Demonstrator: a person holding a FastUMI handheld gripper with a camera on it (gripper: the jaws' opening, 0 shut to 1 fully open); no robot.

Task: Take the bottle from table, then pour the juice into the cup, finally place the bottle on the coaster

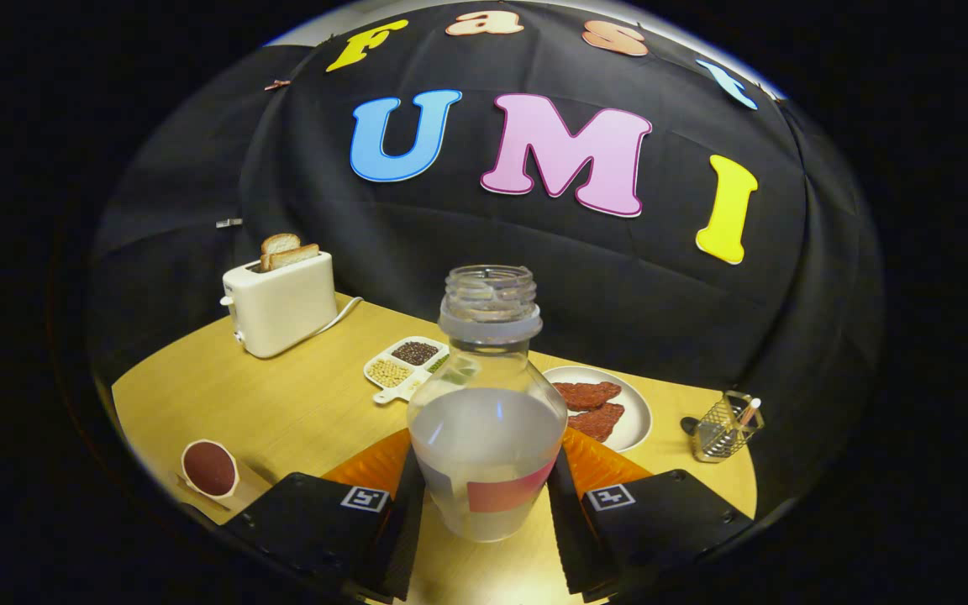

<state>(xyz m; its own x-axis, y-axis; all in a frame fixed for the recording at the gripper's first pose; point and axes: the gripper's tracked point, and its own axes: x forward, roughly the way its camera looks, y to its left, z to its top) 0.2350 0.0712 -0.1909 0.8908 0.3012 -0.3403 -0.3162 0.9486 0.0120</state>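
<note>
- The claw [488, 496] has the bottle [486, 420] clamped between its two fingers, both pressing on the lower body at the label band. The table shows beneath the bottle's base, so I judge it already lifted, though it is hard to be sure.
- The bottle stands upright with no cap. The neck is open and pale juice fills roughly the lower half. Any jerk or early tilt would slop juice over the table [282, 403].
- The grip sits low on a rounded, smooth body. As it tips for the pour, the weight shifts toward the neck and the bottle could swivel or slide between the fingers.
- Just beyond the bottle lie a divided tray [404, 363] of seeds and a plate [639, 403] of reddish food. A stray stream or a swing forward would land in them.
- Off to the right, a wire holder [723, 427] stands near the table edge and is easy to clip on a wide turn. The toaster [281, 307] is well back on the left, out of harm.
- A round dark disc [209, 468] sits near the left finger; it may be the coaster, but I cannot tell.
- I cannot make out a cup from here, so aiming the pour is the main unknown.
</note>
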